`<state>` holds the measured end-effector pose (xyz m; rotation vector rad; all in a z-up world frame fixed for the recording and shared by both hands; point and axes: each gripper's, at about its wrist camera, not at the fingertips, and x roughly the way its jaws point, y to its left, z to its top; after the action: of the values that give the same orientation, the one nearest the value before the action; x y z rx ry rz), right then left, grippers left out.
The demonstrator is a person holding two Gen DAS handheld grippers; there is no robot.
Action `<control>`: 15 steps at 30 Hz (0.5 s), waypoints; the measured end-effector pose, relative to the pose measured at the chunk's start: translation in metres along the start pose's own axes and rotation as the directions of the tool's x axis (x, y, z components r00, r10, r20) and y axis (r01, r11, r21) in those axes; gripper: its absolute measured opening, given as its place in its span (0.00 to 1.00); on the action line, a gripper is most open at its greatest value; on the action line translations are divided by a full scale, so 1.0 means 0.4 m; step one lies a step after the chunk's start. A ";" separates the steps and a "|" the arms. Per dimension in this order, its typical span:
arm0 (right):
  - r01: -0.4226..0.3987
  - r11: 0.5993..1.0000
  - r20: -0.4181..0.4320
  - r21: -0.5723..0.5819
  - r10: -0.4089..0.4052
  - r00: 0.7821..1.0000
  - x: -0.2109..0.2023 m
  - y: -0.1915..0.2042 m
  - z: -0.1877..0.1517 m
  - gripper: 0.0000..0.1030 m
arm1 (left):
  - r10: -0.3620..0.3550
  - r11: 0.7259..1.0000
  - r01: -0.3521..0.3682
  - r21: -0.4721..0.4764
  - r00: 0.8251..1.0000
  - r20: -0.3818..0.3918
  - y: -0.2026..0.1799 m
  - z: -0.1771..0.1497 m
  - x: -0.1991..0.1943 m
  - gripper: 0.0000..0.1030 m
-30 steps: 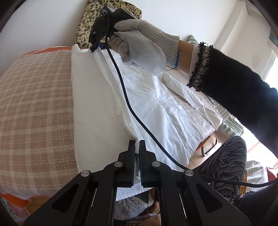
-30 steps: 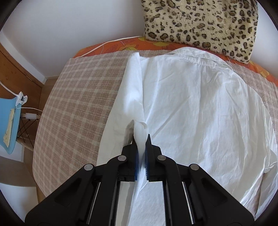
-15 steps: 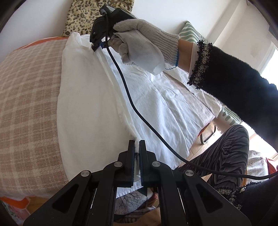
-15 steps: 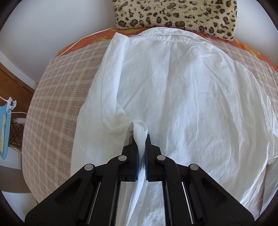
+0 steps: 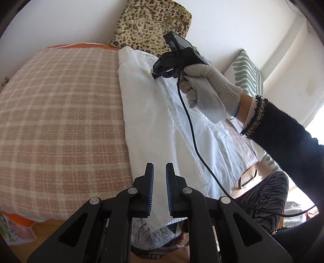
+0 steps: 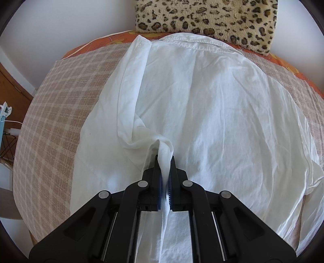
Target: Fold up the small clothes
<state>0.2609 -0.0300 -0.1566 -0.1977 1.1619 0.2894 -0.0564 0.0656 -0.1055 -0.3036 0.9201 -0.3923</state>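
Your left hand-held gripper (image 5: 159,172) has just been opening; its jaws stand slightly apart with nothing pinched, the white shirt (image 5: 154,125) lying just beyond and under the tips. Your right hand-held gripper (image 6: 164,161) is clamped on a raised fold of that shirt (image 6: 202,105). Ahead of it, the shirt spreads over the plaid blanket (image 6: 52,113) on the bed. Farthest off, a leopard-print cushion (image 6: 204,18) rests against the wall behind the collar.

A bed under a pink-and-cream checked blanket (image 5: 60,113) fills the frame; a leopard-print cushion (image 5: 151,24) leans on the white wall (image 5: 60,20) at top, wooden floor (image 5: 52,228) lower left, bright daylight at right.
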 end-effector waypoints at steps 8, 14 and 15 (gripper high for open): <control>-0.010 1.000 0.001 -0.018 0.010 1.000 -0.007 -0.004 0.000 0.05 | 0.053 0.996 -0.044 0.080 0.991 -0.119 -0.028 -0.015 0.116 0.10; -0.049 0.999 0.041 0.019 0.048 0.998 -0.063 -0.057 -0.009 0.21 | 0.055 0.993 -0.041 0.110 0.991 -0.125 -0.033 -0.042 0.112 0.10; -0.056 0.998 0.050 0.032 0.055 0.997 -0.078 -0.068 -0.014 0.23 | 0.051 0.993 -0.037 0.114 0.990 -0.128 -0.033 -0.043 0.108 0.10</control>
<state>0.2534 -0.0614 -0.1300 -0.1285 1.1244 0.3219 -0.0497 0.0328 -0.1403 -0.1566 1.0280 -0.4247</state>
